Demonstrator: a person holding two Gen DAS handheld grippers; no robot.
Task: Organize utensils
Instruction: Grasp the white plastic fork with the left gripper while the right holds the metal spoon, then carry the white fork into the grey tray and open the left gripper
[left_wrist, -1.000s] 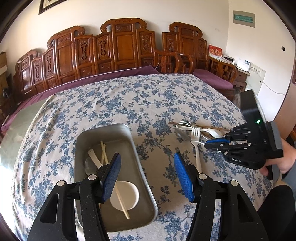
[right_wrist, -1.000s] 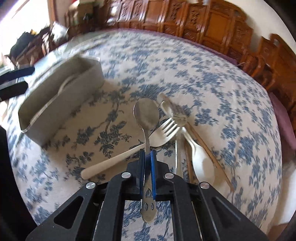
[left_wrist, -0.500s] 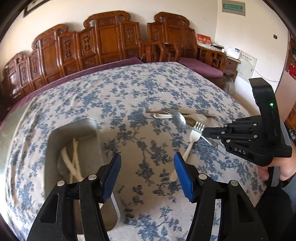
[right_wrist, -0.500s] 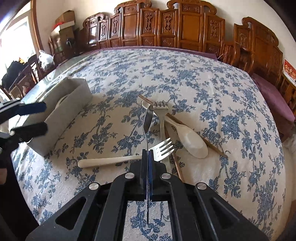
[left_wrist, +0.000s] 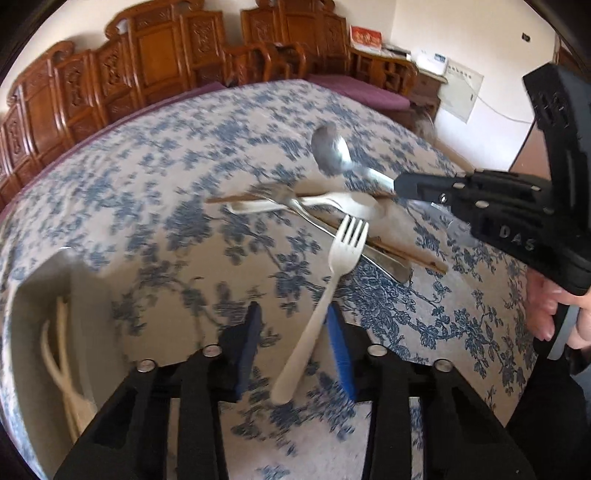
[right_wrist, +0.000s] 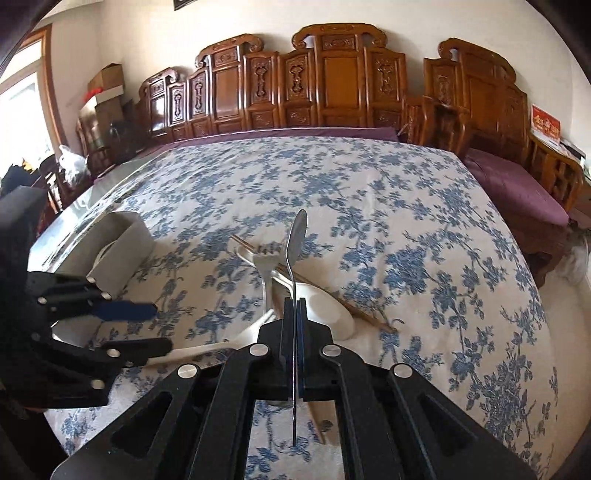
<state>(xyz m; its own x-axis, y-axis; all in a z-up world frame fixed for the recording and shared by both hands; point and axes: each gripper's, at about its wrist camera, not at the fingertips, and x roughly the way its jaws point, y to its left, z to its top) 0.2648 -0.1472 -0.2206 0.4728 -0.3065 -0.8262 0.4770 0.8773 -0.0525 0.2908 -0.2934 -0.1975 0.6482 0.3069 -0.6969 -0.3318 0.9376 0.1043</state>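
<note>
On a table covered in blue-flowered cloth (left_wrist: 155, 158), a metal tray (left_wrist: 33, 295) sits at far left with pale utensils inside. Right of it, the left gripper (left_wrist: 291, 347) is closing its blue pads around the handle of a white fork (left_wrist: 325, 295); contact is unclear. Beyond lies a utensil pile (left_wrist: 332, 221). At right, the right gripper (right_wrist: 295, 317), clamped tight, holds a metal spoon (right_wrist: 297, 236) raised above the pile.

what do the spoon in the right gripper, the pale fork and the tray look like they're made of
Spoon in the right gripper: polished metal, probably stainless steel, mirror-bright glints.
Pale fork: matte cream, no shine, likely plastic or melamine.
Tray: dull grey brushed metal, soft sheen, thin rolled rim.
</note>
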